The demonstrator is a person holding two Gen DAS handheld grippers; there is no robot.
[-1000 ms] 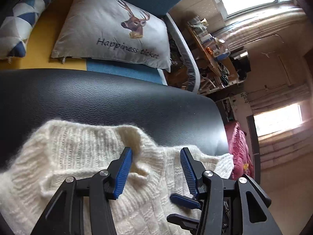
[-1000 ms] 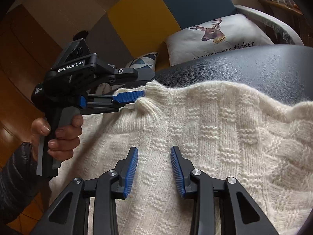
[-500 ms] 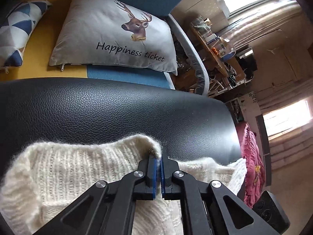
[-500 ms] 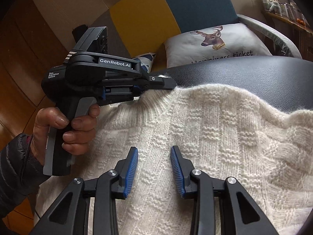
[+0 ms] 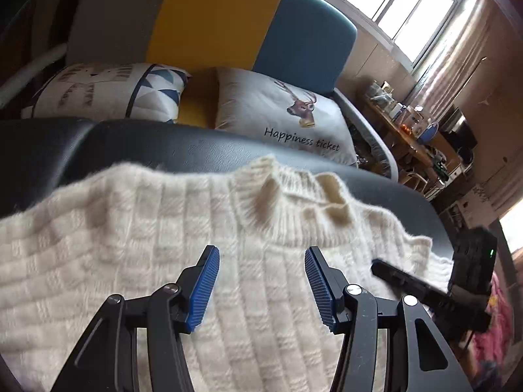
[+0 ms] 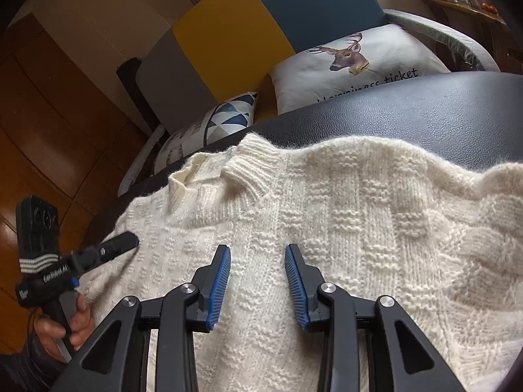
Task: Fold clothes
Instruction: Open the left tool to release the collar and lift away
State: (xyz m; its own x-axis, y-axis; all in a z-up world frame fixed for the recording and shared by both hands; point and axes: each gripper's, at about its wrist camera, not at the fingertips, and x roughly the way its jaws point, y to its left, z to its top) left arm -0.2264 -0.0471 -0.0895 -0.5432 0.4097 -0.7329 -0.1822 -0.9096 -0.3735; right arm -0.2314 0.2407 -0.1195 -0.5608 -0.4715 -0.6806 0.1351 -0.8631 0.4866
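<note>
We see a cream basket-weave knit sweater [image 6: 359, 215] spread on the black leather seat [image 6: 425, 104], ribbed collar [image 6: 251, 166] rumpled; left gripper [image 5: 258, 281] and right gripper [image 6: 256, 281] both gape apart, empty, above the sweater.

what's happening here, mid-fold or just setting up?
Looks like setup. A person holds two handheld grippers over a cream chunky-knit sweater spread flat on a black leather surface, ribbed collar at the far edge. The left gripper is open, hovering just below the collar, gripping nothing. The right gripper is open too, over the sweater body. No fold is visible yet.
</note>
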